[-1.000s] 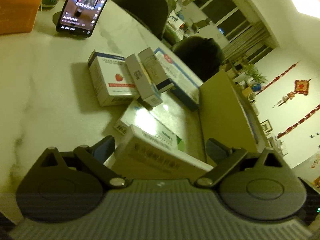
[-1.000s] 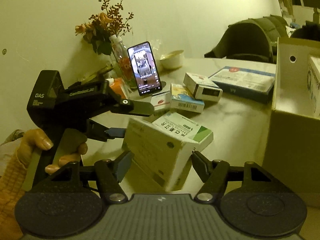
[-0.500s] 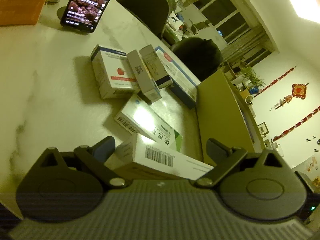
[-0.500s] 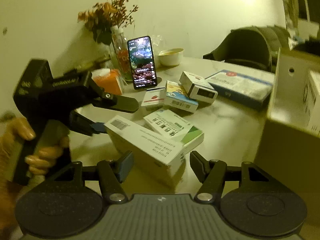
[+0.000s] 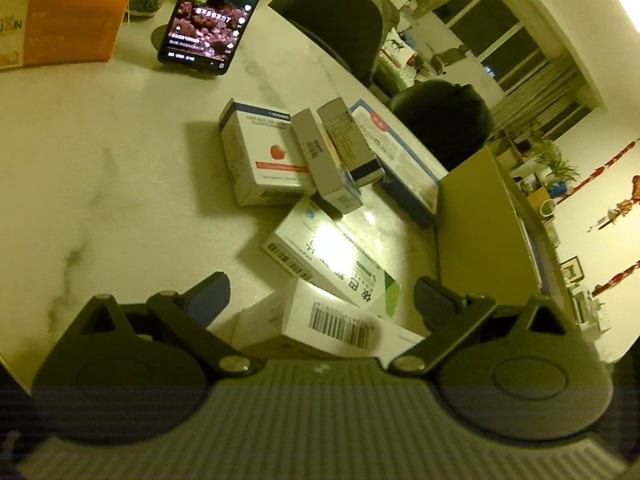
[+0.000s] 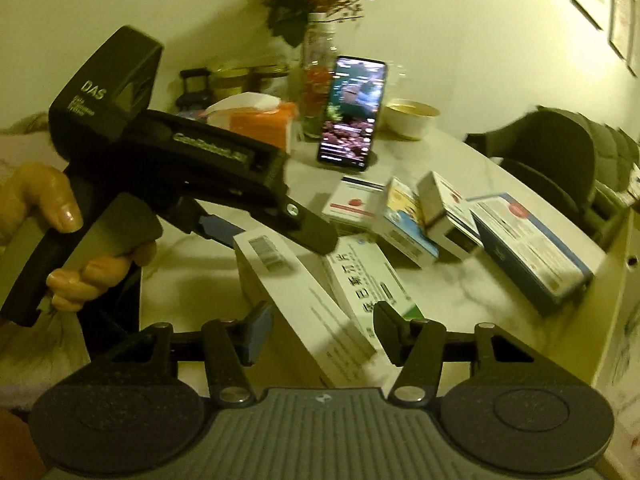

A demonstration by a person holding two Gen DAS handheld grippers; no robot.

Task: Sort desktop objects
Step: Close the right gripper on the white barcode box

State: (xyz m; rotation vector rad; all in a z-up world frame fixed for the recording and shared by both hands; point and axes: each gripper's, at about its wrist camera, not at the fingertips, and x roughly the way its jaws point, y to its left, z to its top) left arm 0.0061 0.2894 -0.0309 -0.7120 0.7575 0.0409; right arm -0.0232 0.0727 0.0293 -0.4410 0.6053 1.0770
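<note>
A long white box with a barcode [image 5: 336, 322] lies on the marble table between the open fingers of my left gripper [image 5: 320, 300]; it also shows in the right wrist view [image 6: 296, 300], passing between the open fingers of my right gripper [image 6: 320, 332]. Whether either touches it I cannot tell. A white and green box [image 5: 328, 256] lies beside it. Behind are a white box with a red fruit [image 5: 264, 156], two small boxes [image 5: 332, 152] and a large blue-edged box [image 5: 400, 160]. The left gripper [image 6: 280, 220] is seen from the side in the right wrist view.
A cardboard box [image 5: 480, 232] stands at the right of the table. A phone [image 5: 216, 12] stands propped at the back, next to an orange tissue box [image 5: 60, 20], a flower vase [image 6: 316, 92] and a bowl [image 6: 408, 116]. Dark chairs [image 5: 344, 20] stand behind the table.
The long white box has been tipped from standing onto its side and set lower on the table. Both grippers have drawn back a little and both views shifted.
</note>
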